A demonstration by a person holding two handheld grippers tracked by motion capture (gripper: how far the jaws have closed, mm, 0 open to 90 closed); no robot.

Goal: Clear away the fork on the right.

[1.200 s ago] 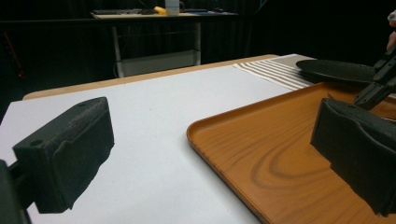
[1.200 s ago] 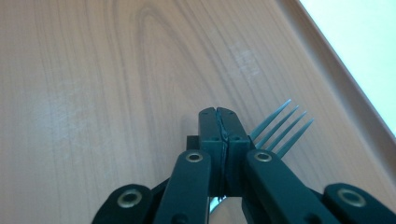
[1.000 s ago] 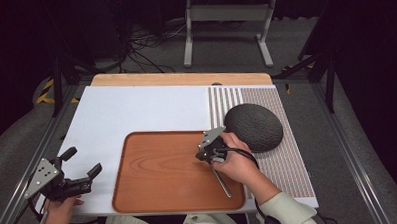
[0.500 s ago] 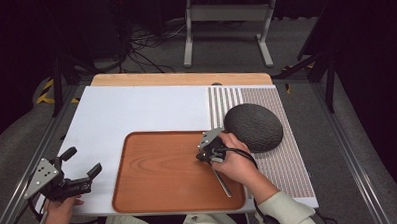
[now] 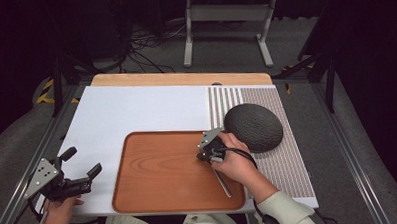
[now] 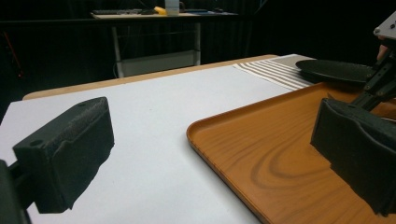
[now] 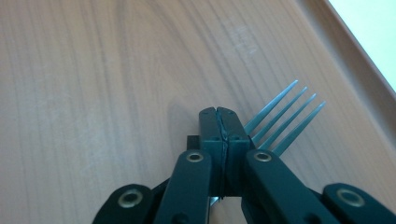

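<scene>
Fork (image 7: 280, 119), one only, sits pinched in the right gripper (image 7: 218, 122), whose two black jaws are pressed together on it. Its four tines fan out just past the jaw tips and to their right in the right gripper view, over the grain of the wooden tray (image 7: 93, 84). In the high view the fork's handle (image 5: 222, 182) runs back under the right hand (image 5: 234, 163) toward the person, low over the tray's right part.

One tray (image 5: 158, 168) lies on the white mat (image 5: 136, 111). Just beyond the right gripper (image 5: 211, 145), on its far right, rests one dark round dish (image 5: 253, 127) on one striped placemat (image 5: 283, 159).

One left gripper (image 5: 81, 168) hovers at the near left corner of the table, well apart from the tray's left rim. Its two padded jaws stand wide apart with nothing between them; ahead of them in the left gripper view lie the mat (image 6: 154, 121) and tray edge (image 6: 205, 140), with the dish (image 6: 334, 71) farther off.
</scene>
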